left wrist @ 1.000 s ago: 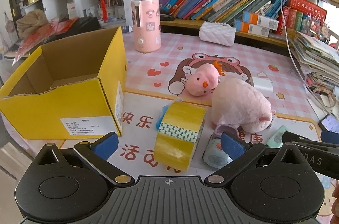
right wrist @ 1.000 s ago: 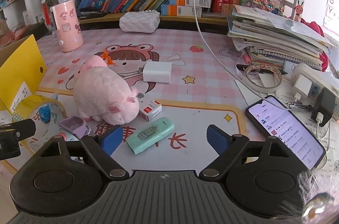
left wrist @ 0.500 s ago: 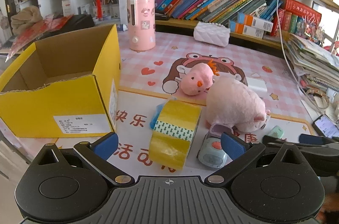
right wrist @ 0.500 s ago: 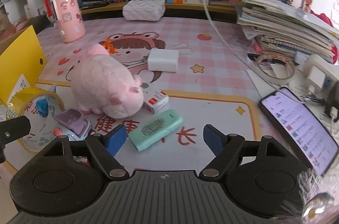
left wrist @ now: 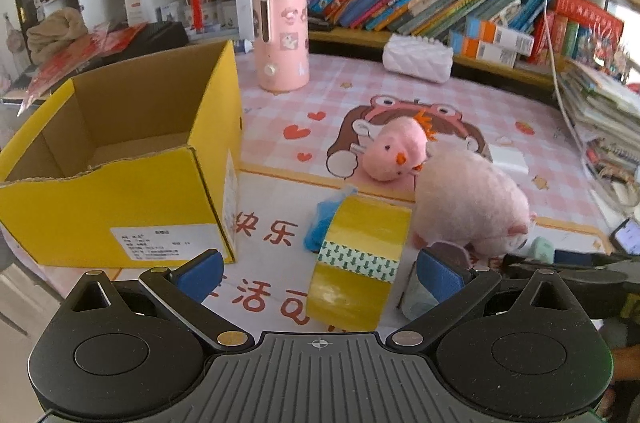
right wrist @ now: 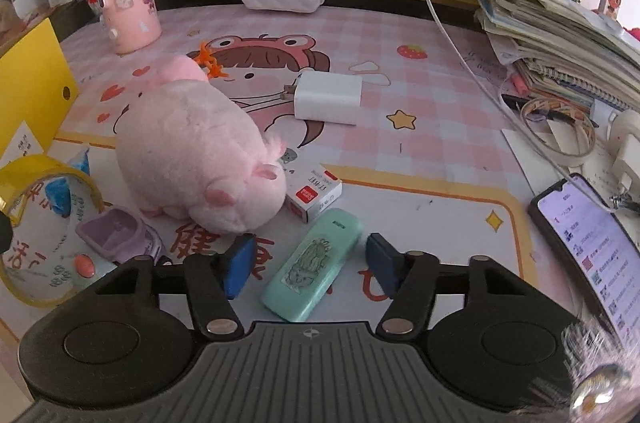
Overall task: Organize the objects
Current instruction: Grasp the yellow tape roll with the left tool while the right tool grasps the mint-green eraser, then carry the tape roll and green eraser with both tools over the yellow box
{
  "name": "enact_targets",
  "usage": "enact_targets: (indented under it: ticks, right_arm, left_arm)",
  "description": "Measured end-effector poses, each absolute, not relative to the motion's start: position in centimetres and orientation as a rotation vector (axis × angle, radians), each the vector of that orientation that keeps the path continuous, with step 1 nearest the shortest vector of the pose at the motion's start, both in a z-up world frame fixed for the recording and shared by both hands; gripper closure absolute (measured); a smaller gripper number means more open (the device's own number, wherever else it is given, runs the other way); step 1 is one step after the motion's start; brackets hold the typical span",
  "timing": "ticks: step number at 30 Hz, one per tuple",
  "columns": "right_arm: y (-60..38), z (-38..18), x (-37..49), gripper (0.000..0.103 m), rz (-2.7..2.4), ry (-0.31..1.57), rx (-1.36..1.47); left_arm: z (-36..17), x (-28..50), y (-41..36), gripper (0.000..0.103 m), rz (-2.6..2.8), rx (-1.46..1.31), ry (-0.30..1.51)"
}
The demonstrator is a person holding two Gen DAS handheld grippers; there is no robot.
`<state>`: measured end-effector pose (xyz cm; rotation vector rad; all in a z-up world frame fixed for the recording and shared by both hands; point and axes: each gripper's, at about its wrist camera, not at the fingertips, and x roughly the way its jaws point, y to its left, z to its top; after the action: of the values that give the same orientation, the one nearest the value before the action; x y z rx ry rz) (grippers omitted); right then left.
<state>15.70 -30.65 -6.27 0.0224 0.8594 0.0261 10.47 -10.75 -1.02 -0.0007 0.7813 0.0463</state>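
Observation:
An open yellow cardboard box (left wrist: 120,159) stands empty at the left. A yellow tape roll (left wrist: 360,259) stands on edge between the open fingers of my left gripper (left wrist: 320,269), untouched. A pink plush pig (left wrist: 472,207) and a small pink chick plush (left wrist: 396,153) lie behind it. In the right wrist view my right gripper (right wrist: 310,263) is open and straddles a mint green case (right wrist: 314,275) on the mat. The pig (right wrist: 200,151), a small red-and-white box (right wrist: 316,193), a white charger (right wrist: 328,97) and a purple toy (right wrist: 112,237) lie around.
A pink cylinder holder (left wrist: 282,39) and a white quilted pouch (left wrist: 418,57) stand near the bookshelf. A phone (right wrist: 588,243), a tape ring (right wrist: 556,127), a cable and a stack of books (right wrist: 560,35) crowd the right side.
My right gripper moved forward and down, so the mint green case now lies between its fingers. My left gripper drew slightly closer to the tape roll.

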Motion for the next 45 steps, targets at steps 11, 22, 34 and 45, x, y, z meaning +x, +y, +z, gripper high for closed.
enact_targets:
  ticks: [11,22,34,45]
  right_arm:
    - [-32.5,-4.7,14.7,0.08,0.059,0.808,0.058]
    - [-32.1,-2.4,13.5,0.08,0.146,0.742,0.066]
    - [-31.3,-1.5,11.8,0.08,0.119,0.713,0.078]
    - [-28.1,-0.2,8.7,0.08,0.077,0.68,0.063]
  left_arm:
    - [-1.8,11.8,-12.4,0.009,-0.007,0.033,0.805]
    - [-2.0,12.6,-11.8,0.062,0.034,-0.014,0.828]
    - [1.4,11.2,-8.6,0.067,0.037,-0.149,0.686]
    - [1.9,8.2,-6.3,0.066,-0.108,-0.151,0.664]
